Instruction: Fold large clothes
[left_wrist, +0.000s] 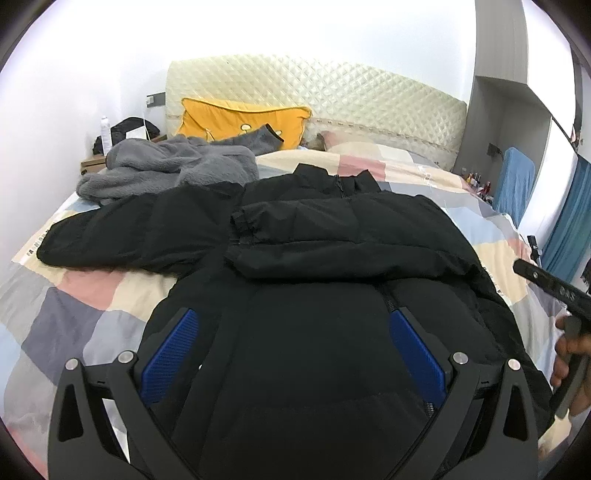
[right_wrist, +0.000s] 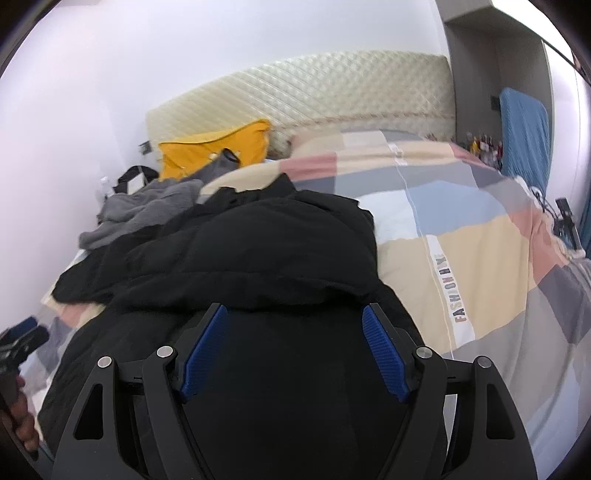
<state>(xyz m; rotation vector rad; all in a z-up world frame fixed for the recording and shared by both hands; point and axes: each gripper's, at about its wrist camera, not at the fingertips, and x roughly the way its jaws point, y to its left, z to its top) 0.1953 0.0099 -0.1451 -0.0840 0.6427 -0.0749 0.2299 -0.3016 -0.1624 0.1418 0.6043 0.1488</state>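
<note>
A large black puffer jacket (left_wrist: 314, 251) lies front up on the bed, collar toward the headboard. One sleeve is folded across its chest, with the cuff (left_wrist: 240, 221) near the middle. The other sleeve (left_wrist: 110, 236) stretches out to the left. My left gripper (left_wrist: 293, 314) hovers open over the jacket's lower part, nothing between its blue pads (left_wrist: 173, 354). My right gripper (right_wrist: 294, 308) also stands open above the jacket (right_wrist: 258, 236), with no cloth between its jaws. Each gripper shows at the other view's edge: the right gripper (left_wrist: 546, 284) and the left gripper (right_wrist: 22, 339), both in a person's hands.
The bed has a patchwork duvet (right_wrist: 461, 229) and a quilted cream headboard (left_wrist: 332, 92). A grey fleece garment (left_wrist: 166, 166) and a yellow pillow (left_wrist: 240, 122) lie at the far left. A nightstand with a bottle (left_wrist: 105, 129) stands left of the bed, blue fabric (left_wrist: 513, 181) on the right.
</note>
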